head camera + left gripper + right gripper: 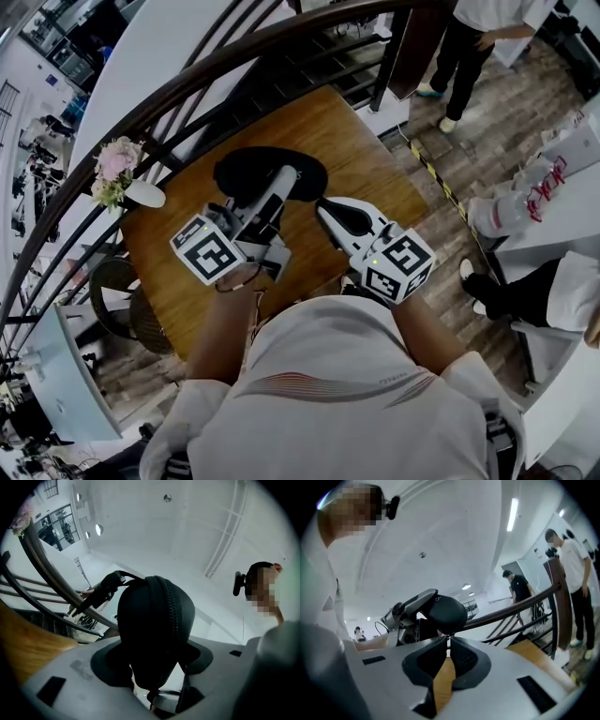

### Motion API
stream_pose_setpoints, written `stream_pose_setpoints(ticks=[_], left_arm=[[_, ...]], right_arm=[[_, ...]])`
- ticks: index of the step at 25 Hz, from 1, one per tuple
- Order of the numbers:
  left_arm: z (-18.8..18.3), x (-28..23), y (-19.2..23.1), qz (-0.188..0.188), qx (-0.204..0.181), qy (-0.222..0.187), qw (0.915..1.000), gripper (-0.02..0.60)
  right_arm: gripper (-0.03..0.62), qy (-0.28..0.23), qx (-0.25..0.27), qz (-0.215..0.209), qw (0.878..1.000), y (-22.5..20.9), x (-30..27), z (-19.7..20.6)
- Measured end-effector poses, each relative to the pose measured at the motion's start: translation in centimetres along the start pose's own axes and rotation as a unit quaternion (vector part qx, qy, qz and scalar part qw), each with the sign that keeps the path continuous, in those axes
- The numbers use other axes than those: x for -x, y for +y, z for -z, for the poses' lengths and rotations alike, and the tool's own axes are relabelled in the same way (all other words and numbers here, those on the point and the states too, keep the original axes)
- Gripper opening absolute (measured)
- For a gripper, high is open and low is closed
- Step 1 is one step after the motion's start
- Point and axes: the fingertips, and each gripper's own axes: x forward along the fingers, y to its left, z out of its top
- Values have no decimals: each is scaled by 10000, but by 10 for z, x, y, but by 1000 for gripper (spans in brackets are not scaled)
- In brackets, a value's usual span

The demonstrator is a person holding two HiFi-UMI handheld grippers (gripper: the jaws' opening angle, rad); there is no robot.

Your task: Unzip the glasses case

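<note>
A black zipped glasses case point(255, 172) is held up over the wooden table point(366, 155). My left gripper point(284, 180) is shut on it. In the left gripper view the case point(154, 613) fills the space between the pads, its zipper running up the middle. My right gripper point(324, 205) reaches in from the right to the case's end. In the right gripper view the right gripper point(449, 643) is shut, its tips pinching the small zipper pull point(449, 635) just under the case point(446, 611). The left gripper point(408, 611) shows behind the case.
A white vase of pink flowers point(117, 173) stands at the table's left corner. A dark curved handrail point(187, 84) runs beyond the table. A person point(469, 42) stands at the top right. A round chair point(122, 300) sits at the left.
</note>
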Motion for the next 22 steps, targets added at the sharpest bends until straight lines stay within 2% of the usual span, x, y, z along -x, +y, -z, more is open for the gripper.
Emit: stream_pose_setpoints(ticks=[2, 5, 7, 8, 9, 11, 12, 13, 14, 17, 20, 22], left_arm=[[1, 0, -2, 1, -285, 29, 9996, 262], [6, 0, -10, 105, -765, 158, 9969, 262], [8, 0, -15, 219, -930, 204, 9952, 262], [8, 0, -16, 231, -950, 203, 9950, 262], [6, 0, -15, 195, -922, 184, 9954, 262], [3, 2, -9, 78, -755, 127, 9970, 262], [2, 3, -6, 58, -637, 97, 9979, 262], [1, 3, -4, 71, -517, 63, 9986, 262], [0, 3, -2, 86, -425, 32, 9991, 262], [-2, 4, 2, 6, -400, 23, 9992, 262], [-2, 3, 1, 0, -367, 35, 9993, 262], [-2, 2, -1, 20, -387, 66, 9992, 262]], right_arm=[[80, 139, -977, -409, 9943, 0, -4, 3], [87, 241, -2498, -1037, 9624, 0, -6, 7], [89, 306, -2886, -1293, 9482, 1, -4, 7], [97, 336, -2859, -1305, 9487, 0, -2, 7], [103, 345, -2686, -1212, 9550, -2, -1, 7], [137, 316, -2082, -803, 9743, -10, 1, 6], [131, 286, -1830, -595, 9809, -14, 2, 6], [96, 241, -1687, -441, 9844, -17, 3, 4], [69, 174, -1611, -347, 9862, -20, 3, 2], [71, 100, -1139, -216, 9932, -19, 3, -3], [107, 322, -214, -70, 9992, -13, 4, -2], [145, 513, 362, 6, 9980, -11, 2, 2]])
